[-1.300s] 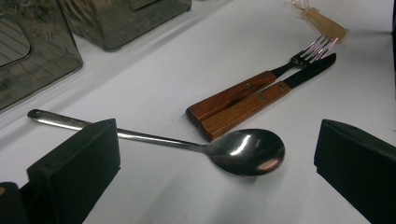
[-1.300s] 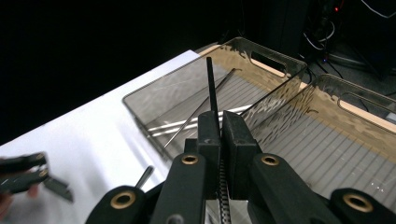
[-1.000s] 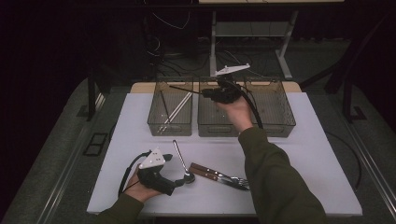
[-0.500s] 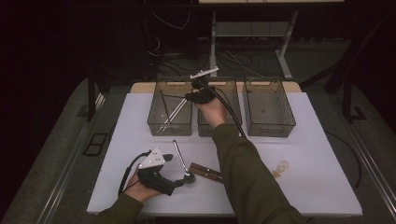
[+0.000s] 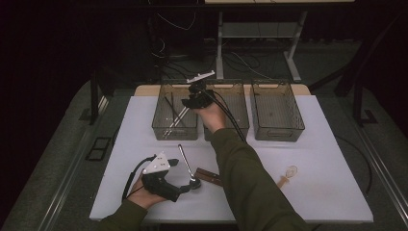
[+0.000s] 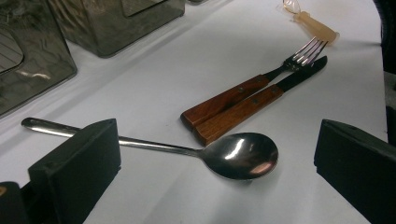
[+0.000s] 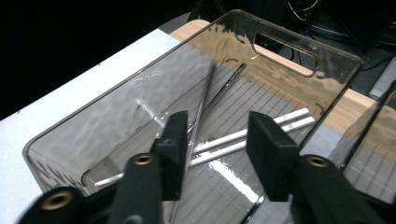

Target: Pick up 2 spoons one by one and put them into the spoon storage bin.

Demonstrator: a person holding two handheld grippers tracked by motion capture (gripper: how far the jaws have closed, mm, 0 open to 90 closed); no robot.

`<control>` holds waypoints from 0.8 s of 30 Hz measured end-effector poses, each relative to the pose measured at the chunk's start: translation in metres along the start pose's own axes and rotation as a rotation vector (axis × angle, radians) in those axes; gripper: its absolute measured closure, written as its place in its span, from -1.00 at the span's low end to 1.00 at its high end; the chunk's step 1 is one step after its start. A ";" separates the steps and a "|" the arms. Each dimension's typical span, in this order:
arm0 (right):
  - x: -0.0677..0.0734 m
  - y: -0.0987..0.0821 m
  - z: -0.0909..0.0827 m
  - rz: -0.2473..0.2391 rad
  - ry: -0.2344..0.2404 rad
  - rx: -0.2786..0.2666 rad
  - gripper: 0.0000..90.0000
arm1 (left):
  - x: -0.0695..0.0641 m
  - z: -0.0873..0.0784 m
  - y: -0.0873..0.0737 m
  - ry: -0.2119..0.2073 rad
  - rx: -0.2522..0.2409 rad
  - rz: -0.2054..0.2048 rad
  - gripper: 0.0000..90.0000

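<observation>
No text, label, brand, number or sign can be read on anything in these pictures.

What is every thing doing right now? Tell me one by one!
Left tool: open, jaws either side of the spoon, not gripping.
Right tool: jaws just opening, nothing between them, above the left bin.
Spoon: lying flat on the table.
Fork: lying beside the knife.
Knife: lying flat.
Left bin: holds chopsticks and a dark utensil.
Right bin: looks empty.
</observation>
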State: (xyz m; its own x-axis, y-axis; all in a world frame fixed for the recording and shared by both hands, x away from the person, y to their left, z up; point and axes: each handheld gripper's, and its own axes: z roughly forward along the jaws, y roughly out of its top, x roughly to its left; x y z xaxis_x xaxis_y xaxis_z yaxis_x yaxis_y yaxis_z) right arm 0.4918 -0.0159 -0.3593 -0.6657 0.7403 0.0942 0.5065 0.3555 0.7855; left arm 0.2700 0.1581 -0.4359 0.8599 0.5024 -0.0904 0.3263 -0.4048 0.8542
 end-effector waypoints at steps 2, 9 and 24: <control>-0.001 0.001 -0.004 0.010 0.019 0.003 0.15 | 0.000 0.000 0.000 -0.001 0.002 0.002 -1.00; 0.000 -0.005 -0.023 -0.006 0.085 0.005 -0.12 | 0.000 0.000 0.000 0.000 0.003 -0.004 -1.00; -0.008 -0.055 -0.087 -0.088 0.062 -0.028 -0.57 | 0.000 0.000 -0.001 0.019 0.016 -0.010 -1.00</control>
State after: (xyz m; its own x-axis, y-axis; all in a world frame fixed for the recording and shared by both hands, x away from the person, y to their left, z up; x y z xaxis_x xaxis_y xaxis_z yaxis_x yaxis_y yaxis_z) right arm 0.4209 -0.0910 -0.3501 -0.7403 0.6695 0.0608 0.4293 0.4012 0.8092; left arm 0.2699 0.1584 -0.4371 0.8487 0.5212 -0.0893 0.3416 -0.4114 0.8450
